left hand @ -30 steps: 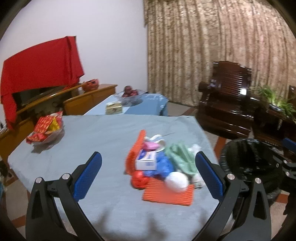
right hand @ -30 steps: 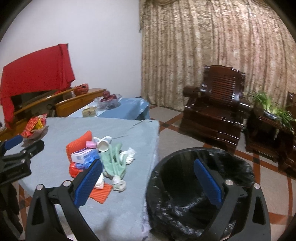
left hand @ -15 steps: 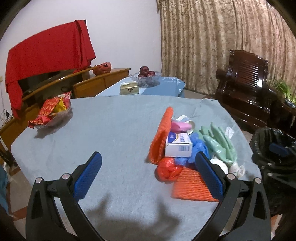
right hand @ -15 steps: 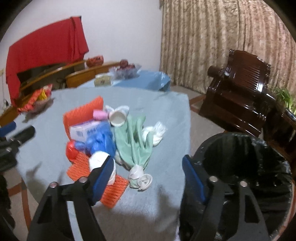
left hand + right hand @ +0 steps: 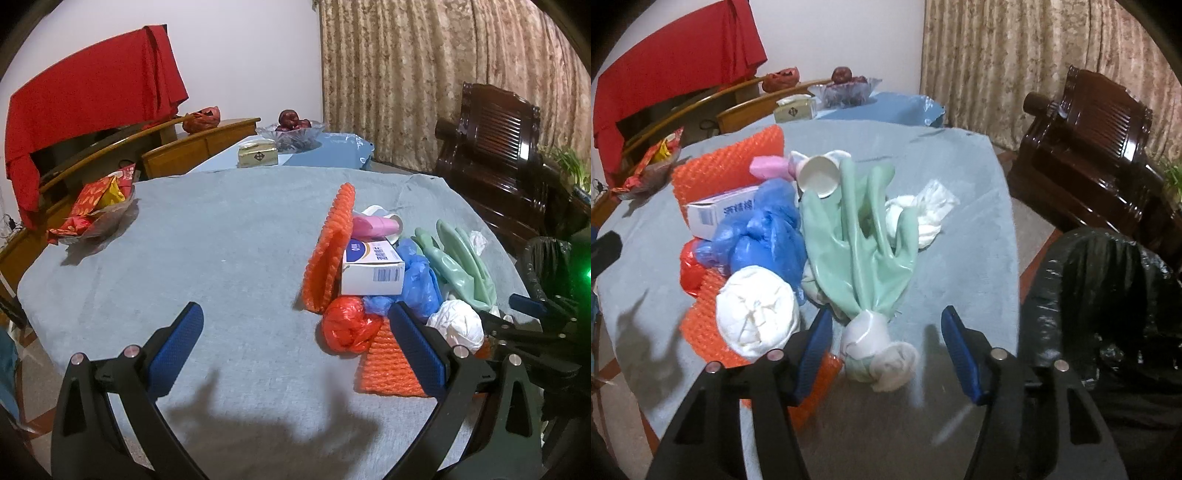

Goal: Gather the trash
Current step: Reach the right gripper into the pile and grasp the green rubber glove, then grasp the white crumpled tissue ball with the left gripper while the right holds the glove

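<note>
A trash pile lies on the grey-clothed table (image 5: pixel 229 236): orange foam netting (image 5: pixel 332 240), a white box (image 5: pixel 373 271), a blue plastic bag (image 5: pixel 757 236), a red bag (image 5: pixel 347 328), a white crumpled wad (image 5: pixel 757 314), a paper cup (image 5: pixel 818 177) and green rubber gloves (image 5: pixel 860 240). My right gripper (image 5: pixel 886 321) hangs low over the near end of the gloves. Its jaws are closing, with the gloves' white rolled cuff (image 5: pixel 875 350) between the blue pads, apart from both. My left gripper (image 5: pixel 291 321) stands open over bare cloth left of the pile.
A bin lined with a black bag (image 5: pixel 1108 302) stands off the table's right edge. A bowl of red snack packets (image 5: pixel 96 210) sits at the far left. Behind are a tissue box (image 5: pixel 256 155), a fruit bowl (image 5: pixel 291 127) and a dark wooden armchair (image 5: pixel 1089 147).
Both grippers have come down and closer to the pile. The right one swung from over the bin to the gloves, and its jaws have narrowed.
</note>
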`<act>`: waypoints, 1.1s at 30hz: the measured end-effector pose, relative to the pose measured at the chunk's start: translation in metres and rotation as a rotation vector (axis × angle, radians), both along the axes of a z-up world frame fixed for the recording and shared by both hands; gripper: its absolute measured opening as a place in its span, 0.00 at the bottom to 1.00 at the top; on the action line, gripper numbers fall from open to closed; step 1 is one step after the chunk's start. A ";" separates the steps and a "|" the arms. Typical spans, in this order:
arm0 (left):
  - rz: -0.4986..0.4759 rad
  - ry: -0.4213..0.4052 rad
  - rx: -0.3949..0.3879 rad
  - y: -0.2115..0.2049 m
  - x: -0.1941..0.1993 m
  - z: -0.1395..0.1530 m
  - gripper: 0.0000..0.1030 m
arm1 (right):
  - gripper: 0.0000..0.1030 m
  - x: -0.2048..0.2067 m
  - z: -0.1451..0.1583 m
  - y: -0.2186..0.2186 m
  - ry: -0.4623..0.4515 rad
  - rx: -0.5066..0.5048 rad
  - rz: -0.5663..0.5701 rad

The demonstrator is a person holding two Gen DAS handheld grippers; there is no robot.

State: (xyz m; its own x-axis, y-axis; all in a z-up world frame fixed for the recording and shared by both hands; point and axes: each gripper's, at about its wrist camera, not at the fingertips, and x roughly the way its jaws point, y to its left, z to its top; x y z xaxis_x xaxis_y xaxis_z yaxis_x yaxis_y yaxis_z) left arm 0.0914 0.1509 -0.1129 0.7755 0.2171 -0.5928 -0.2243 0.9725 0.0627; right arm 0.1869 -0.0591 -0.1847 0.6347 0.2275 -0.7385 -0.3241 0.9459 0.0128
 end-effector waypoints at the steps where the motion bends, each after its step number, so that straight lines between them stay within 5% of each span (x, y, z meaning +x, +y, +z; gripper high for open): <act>1: -0.002 0.002 -0.001 0.000 0.001 0.000 0.95 | 0.59 0.003 -0.002 0.002 0.003 -0.001 0.000; 4: -0.009 0.004 0.002 -0.002 0.004 -0.001 0.95 | 0.55 0.009 -0.005 0.002 0.020 0.008 0.002; 10: -0.019 0.007 -0.005 -0.007 0.006 0.000 0.95 | 0.30 0.010 -0.002 0.001 0.051 0.058 0.053; 30: -0.193 0.023 -0.045 -0.088 0.016 -0.008 0.91 | 0.28 -0.027 0.054 -0.064 -0.060 0.140 -0.065; 33: -0.208 0.054 -0.035 -0.100 0.025 -0.017 0.77 | 0.28 -0.027 0.053 -0.069 -0.064 0.132 -0.074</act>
